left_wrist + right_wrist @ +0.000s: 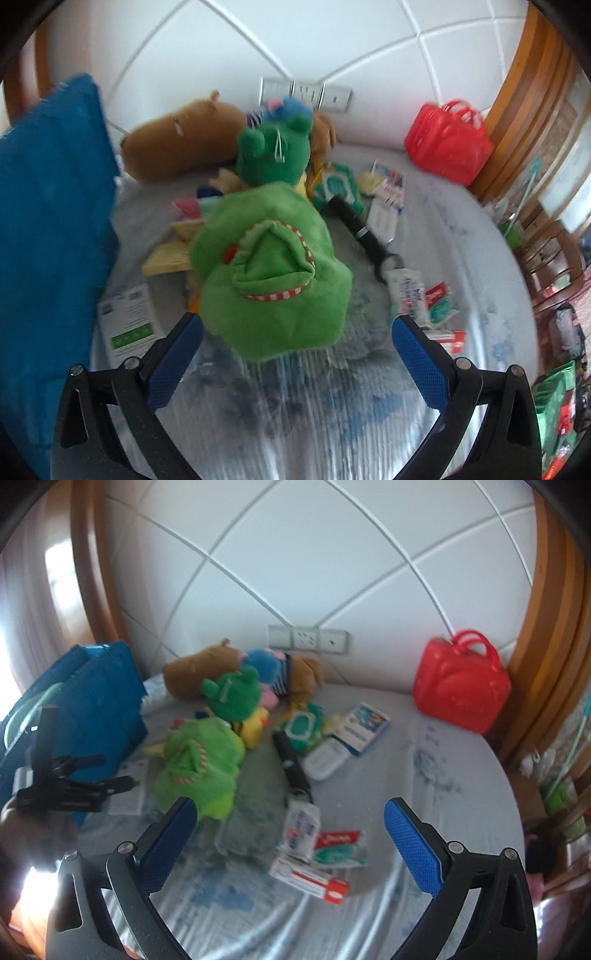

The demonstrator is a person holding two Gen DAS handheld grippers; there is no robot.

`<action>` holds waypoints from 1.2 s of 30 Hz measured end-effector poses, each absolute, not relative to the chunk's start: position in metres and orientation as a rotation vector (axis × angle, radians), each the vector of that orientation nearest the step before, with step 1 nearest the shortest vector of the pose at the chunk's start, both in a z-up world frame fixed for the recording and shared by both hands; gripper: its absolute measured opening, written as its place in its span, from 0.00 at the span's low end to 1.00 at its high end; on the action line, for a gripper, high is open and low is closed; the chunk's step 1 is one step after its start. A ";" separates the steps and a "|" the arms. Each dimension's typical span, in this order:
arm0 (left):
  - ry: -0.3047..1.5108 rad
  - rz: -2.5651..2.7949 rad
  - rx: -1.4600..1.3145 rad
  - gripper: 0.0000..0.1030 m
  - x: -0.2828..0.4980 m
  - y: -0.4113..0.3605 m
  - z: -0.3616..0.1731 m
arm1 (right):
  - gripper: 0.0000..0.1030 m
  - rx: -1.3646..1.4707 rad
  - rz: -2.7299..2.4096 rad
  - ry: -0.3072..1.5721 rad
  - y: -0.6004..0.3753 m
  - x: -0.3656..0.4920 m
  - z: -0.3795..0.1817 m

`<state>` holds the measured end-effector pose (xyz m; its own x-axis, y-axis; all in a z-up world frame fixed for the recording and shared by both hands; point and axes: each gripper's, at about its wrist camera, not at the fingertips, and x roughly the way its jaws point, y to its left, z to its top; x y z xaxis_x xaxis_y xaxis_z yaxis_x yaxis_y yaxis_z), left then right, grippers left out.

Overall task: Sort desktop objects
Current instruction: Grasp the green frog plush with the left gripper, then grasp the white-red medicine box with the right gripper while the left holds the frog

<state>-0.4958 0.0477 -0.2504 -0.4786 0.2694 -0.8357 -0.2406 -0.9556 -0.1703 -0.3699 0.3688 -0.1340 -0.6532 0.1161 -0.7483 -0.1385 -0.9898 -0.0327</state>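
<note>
A green plush toy with a red-and-white striped mouth (271, 273) lies on the grey cloth-covered table, just ahead of my open left gripper (297, 326), between its blue pads without touching them. It also shows in the right wrist view (199, 768). Behind it sit a darker green plush (273, 151), a brown plush (181, 136) and a blue plush (291, 105). A black tube (360, 230), toothpaste boxes (310, 877) and packets (360, 727) lie to the right. My right gripper (290, 814) is open and empty above the toothpaste boxes.
A blue bag (51, 206) stands at the left edge. A red handbag (461, 686) stands at the back right against the tiled wall. A wooden board (170, 254) and a printed card (129, 317) lie left of the green plush. The left gripper's body (62, 779) shows in the right view.
</note>
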 end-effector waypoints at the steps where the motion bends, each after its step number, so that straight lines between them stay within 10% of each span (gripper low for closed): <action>1: -0.042 2.463 -1.433 1.00 -0.505 0.052 -0.261 | 1.00 -1.245 2.724 0.045 0.376 -0.366 -0.143; 24: 0.006 2.489 -1.889 1.00 -0.637 0.092 -0.400 | 1.00 -1.395 2.535 0.153 0.481 -0.287 -0.198; 29: 0.012 2.535 -1.779 0.64 -0.609 0.085 -0.378 | 1.00 -1.398 2.548 0.158 0.480 -0.285 -0.197; 36: -0.063 2.544 -1.670 0.52 -0.574 0.063 -0.351 | 1.00 -1.428 2.561 0.149 0.476 -0.285 -0.202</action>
<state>-0.5741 0.0627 -0.3515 -0.3947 0.1044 -0.9129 -0.0592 -0.9944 -0.0881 -0.2846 0.4758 -0.2020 -0.5111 0.1291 -0.8498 -0.2270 -0.9738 -0.0115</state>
